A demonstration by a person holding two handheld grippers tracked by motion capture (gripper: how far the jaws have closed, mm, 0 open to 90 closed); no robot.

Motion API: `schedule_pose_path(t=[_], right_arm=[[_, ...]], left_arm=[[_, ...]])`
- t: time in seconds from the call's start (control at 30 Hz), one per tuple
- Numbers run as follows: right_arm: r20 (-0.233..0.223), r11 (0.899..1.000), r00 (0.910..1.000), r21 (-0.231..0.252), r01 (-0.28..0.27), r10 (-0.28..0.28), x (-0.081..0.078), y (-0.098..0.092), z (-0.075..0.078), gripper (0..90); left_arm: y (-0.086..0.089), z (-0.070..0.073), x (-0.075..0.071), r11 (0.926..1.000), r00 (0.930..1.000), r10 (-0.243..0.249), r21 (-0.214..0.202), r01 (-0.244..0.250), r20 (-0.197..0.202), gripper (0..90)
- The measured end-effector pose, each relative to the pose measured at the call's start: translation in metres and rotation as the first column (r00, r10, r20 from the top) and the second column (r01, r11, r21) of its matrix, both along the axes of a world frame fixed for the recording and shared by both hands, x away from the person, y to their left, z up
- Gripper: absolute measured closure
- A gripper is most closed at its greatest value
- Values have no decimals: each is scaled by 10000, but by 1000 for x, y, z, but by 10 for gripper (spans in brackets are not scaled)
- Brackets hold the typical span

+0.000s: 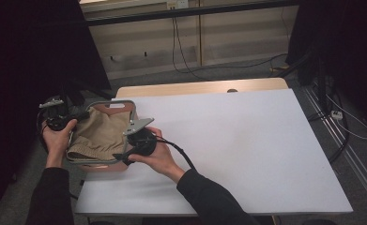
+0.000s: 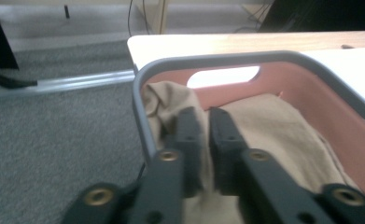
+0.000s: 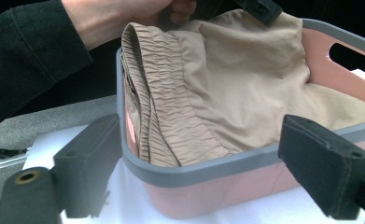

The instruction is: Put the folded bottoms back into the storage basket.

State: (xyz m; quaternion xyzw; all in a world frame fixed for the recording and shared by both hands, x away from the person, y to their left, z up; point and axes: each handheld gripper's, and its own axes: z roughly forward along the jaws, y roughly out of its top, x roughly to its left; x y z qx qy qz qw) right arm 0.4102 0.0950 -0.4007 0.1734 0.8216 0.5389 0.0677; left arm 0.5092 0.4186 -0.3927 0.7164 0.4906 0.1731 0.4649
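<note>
Nearest you, your two dark sleeves come in over the front edge of the white-topped desk (image 1: pixel 247 140). Your right tool (image 1: pixel 130 140) sits just beside the right wall of the pink plastic basket with a grey rim (image 1: pixel 134 108); in the right gripper view its jaws stand wide apart, one on either side of the basket's near corner (image 3: pixel 180 175), with nothing pressed between the pads. Your left tool (image 1: pixel 78 116) reaches in over the basket's left rim. In the left gripper view its jaws stand narrow, only a thin gap between them, and a fold of the beige cloth garment with a gathered elastic waistband (image 2: pixel 269 121) runs up between the pads; whether they are pinching it I cannot tell.

The garment lies crumpled inside the basket, filling most of it, with the ruched waistband (image 3: pixel 157 93) draped against the wall nearest your left hand (image 1: pixel 57 140). The basket rests at the desk's left edge, its oval handle cut-out (image 2: pixel 223 77) on the far wall.

Beyond the desk, black cables (image 1: pixel 181 51) hang down a pale wall and trail over grey carpet. No label or writing can be read on anything.
</note>
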Motion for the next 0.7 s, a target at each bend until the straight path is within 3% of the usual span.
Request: schedule_pose_path(t=[0.1, 0.23, 0.37, 0.43, 0.53, 0.7], right_arm=[[-126, 10000, 9999, 54, -38, 38, 1, -2, 0, 87], [-130, 9998, 9999, 183, 84, -82, 2, -6, 1, 57], [2, 9990, 9990, -79, 437, -437, 2, -7, 2, 49], [86, 9986, 9988, -219, 476, -474, 1, -7, 0, 47], [288, 9968, 9972, -378, 705, -694, -2, -8, 0, 35], [432, 9941, 9939, -343, 1027, -1012, -5, -8, -2, 39]], left_arm=[[-3, 4, -6, 9998, 9997, -145, 137, 142, 185, 632], [-6, 10, -14, 9992, 9970, 105, 365, -134, 764, 433], [-6, 13, -22, 9988, 9940, 238, 408, -283, 1069, 240], [-6, 13, -27, 9959, 9923, 188, 860, -295, 1225, 192], [-7, 13, -35, 9969, 9894, 185, 733, -293, 1439, 99], [-7, 14, -47, 9969, 9839, 113, 748, -250, 1786, 48]])
